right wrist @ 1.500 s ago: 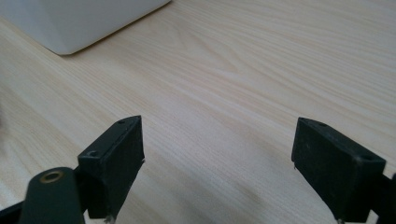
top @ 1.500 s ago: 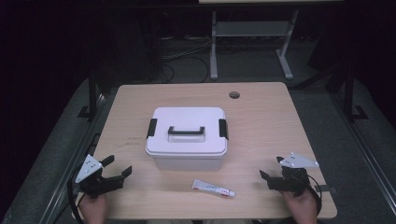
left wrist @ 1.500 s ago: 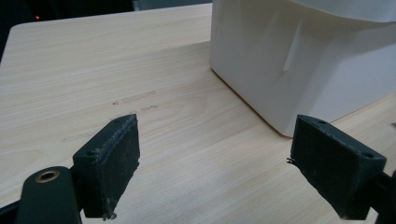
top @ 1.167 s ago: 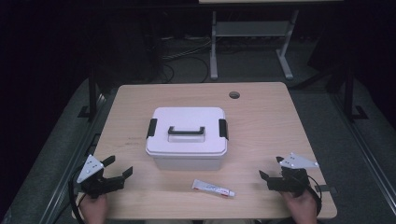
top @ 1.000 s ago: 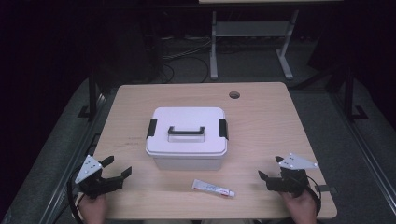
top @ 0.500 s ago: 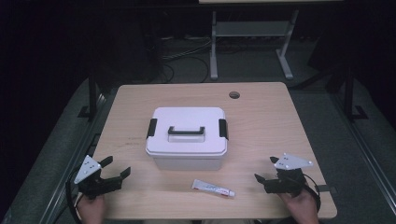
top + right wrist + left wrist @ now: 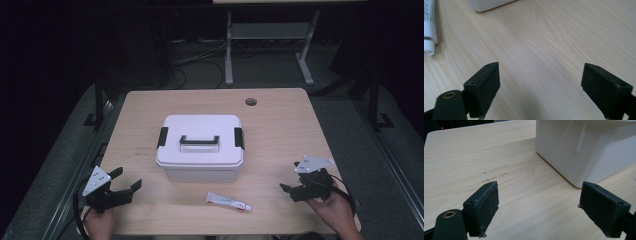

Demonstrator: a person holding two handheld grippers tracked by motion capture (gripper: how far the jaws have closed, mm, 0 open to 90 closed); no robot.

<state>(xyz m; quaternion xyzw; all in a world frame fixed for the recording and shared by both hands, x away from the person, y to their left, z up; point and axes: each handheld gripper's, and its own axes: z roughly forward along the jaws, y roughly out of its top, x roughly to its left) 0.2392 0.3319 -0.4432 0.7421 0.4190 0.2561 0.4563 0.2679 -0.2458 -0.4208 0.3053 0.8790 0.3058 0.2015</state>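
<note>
A round cable hole (image 7: 251, 102) pierces the wooden table (image 7: 280, 130); cables (image 7: 192, 62) trail on the floor beyond

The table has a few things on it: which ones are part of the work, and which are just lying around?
Likely part of the work:
white lidded box
small white tube
left tool, open
right tool, open

Just lying about:
cables on the floor
metal stand behind the table
</note>
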